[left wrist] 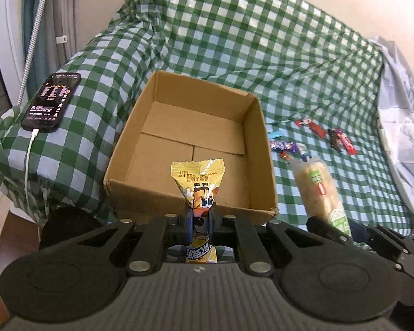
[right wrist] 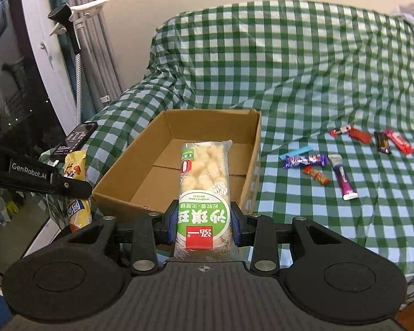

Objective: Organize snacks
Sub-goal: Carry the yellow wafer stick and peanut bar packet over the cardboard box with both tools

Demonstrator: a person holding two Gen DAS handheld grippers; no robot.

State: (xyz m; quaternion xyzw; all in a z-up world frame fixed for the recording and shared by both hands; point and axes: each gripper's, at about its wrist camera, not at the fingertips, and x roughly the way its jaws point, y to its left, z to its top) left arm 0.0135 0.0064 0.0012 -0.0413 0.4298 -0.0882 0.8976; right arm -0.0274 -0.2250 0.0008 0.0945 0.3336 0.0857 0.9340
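The left gripper (left wrist: 201, 219) is clamped on a yellow snack pouch (left wrist: 197, 178), its blue pads pressing the pouch's narrow middle; the pouch stands upright in front of the near wall of the cardboard box (left wrist: 140, 193), its top edge reaching above that wall. The right gripper (right wrist: 204, 226) is clamped on a long clear pack of puffed rice cake (right wrist: 204, 176) with a green and red label; the pack points forward over the near wall of the box. In the right wrist view the left gripper and its yellow pouch appear at the left, just beside the box's near left corner. The box is open-topped, shows bare cardboard flaps on its floor, and sits on a green checked cloth (right wrist: 303, 82) covering the seat. On the cloth to the right of the box, well apart from both grippers, lie small wrapped snacks: a purple bar (right wrist: 305, 160), a long purple stick (right wrist: 342, 177), a small orange packet (right wrist: 316, 175), a light blue strip (right wrist: 296, 152), and, farther right, red bars (right wrist: 360, 135) and a dark wrapper (right wrist: 382, 142). A phone (left wrist: 52, 100) with a white cable (left wrist: 28, 162) rests on the cloth-covered armrest left of the box.
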